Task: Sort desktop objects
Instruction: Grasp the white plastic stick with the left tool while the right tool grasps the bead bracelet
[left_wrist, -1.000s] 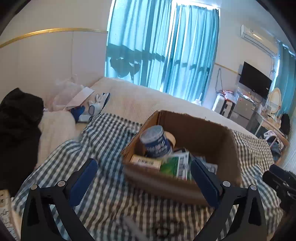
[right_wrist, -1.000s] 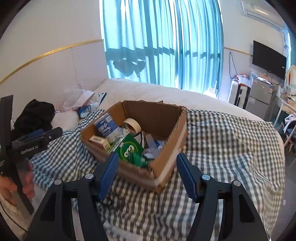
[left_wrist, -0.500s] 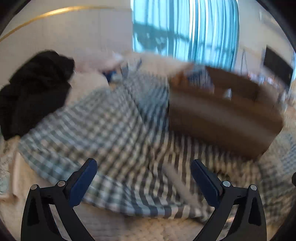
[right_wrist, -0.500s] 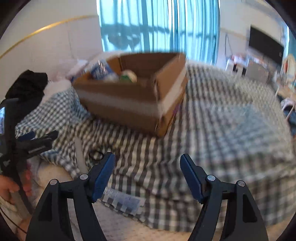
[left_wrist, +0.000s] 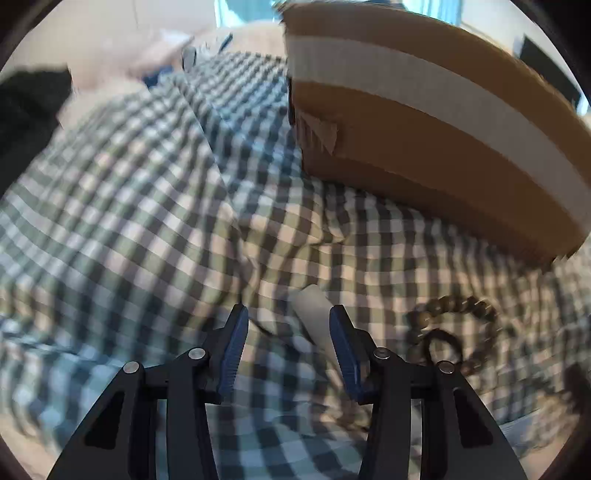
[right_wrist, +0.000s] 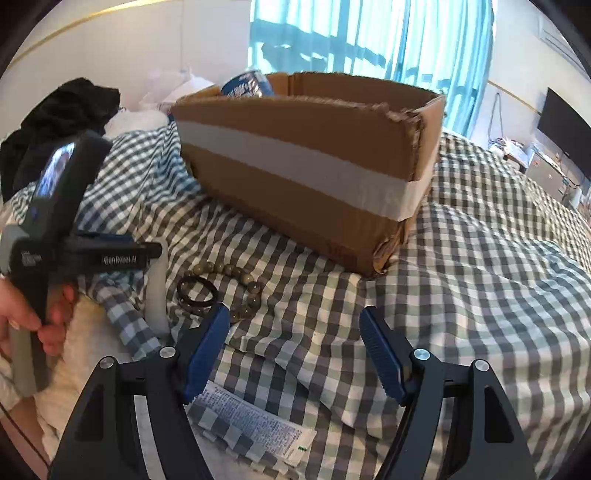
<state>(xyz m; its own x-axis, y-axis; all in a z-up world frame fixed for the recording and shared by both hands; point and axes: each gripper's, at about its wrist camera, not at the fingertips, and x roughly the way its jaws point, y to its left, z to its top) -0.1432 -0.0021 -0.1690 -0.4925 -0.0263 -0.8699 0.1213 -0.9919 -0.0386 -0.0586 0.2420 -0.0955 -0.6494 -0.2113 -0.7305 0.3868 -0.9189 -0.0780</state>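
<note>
The left tool (left_wrist: 288, 341) is closing around the white stick (left_wrist: 314, 314), not yet gripping; right tool (right_wrist: 293, 343) open, empty; next, lift it to the box (right_wrist: 303, 162)

In the right wrist view, the white lettering "GenRobot.AI" is read along the black side of the left gripper (right_wrist: 147, 254), held out over the left edge of the bed. Dense small print is seen on a flat white packet (right_wrist: 258, 424) lying on the checked cloth near the bed's near edge, but it is too fine to be read. White lettering is also carried by a blue can (right_wrist: 245, 85) standing in the cardboard box (right_wrist: 295, 177); it cannot be made out. In the left wrist view no text can be read.
</note>
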